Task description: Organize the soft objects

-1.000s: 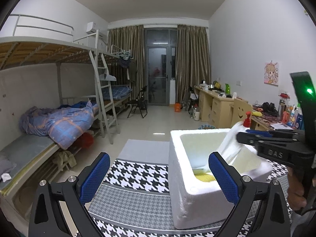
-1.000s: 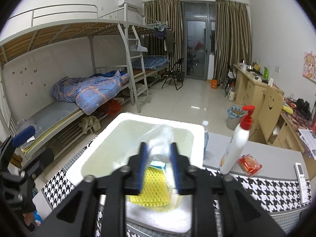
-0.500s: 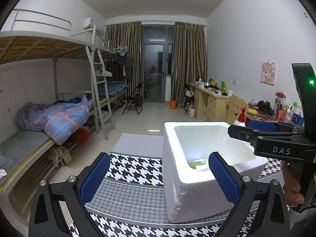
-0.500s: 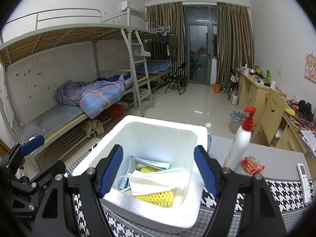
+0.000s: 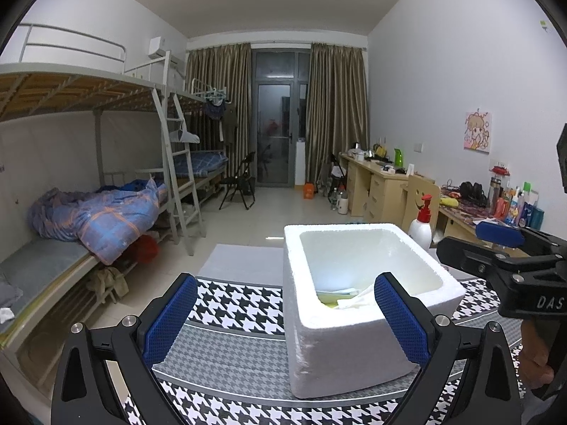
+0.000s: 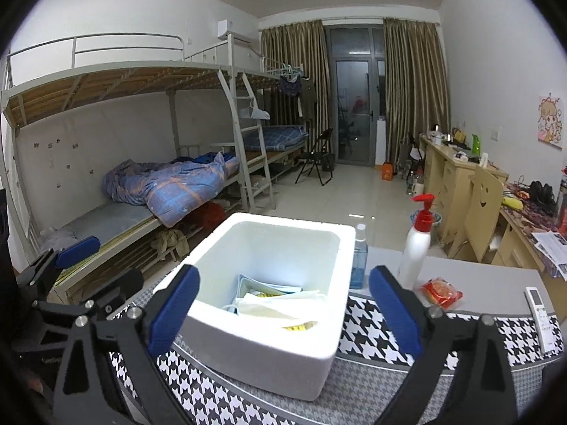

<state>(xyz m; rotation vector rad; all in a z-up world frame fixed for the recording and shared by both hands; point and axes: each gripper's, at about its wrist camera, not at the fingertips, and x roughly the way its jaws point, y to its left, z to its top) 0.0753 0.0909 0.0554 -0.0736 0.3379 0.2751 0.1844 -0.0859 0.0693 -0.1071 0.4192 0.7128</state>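
A white foam box (image 6: 265,350) stands on the houndstooth tablecloth (image 6: 372,336). In it lie a white face mask (image 6: 283,304), a yellow sponge (image 6: 297,326) and a blue-edged packet (image 6: 248,281). My right gripper (image 6: 283,272) hovers just short of the box's near wall. Its jaws are opening wide and nothing is between them. The left wrist view shows the same box (image 5: 336,354) with my left gripper (image 5: 283,283) open and empty at its left corner. There the right gripper (image 5: 467,242) hangs beside the box, with a hand below it.
Behind the box stand a white pump bottle with a red top (image 6: 414,255) and a small bottle of blue liquid (image 6: 358,265). A red packet (image 6: 441,292) and a remote (image 6: 540,313) lie to the right. Bunk beds line the left wall and a cluttered desk the right.
The right gripper's jaws went from shut on the white mask over the box to wide apart. The mask now lies in the box and the gripper has drawn back. The left gripper barely moved.
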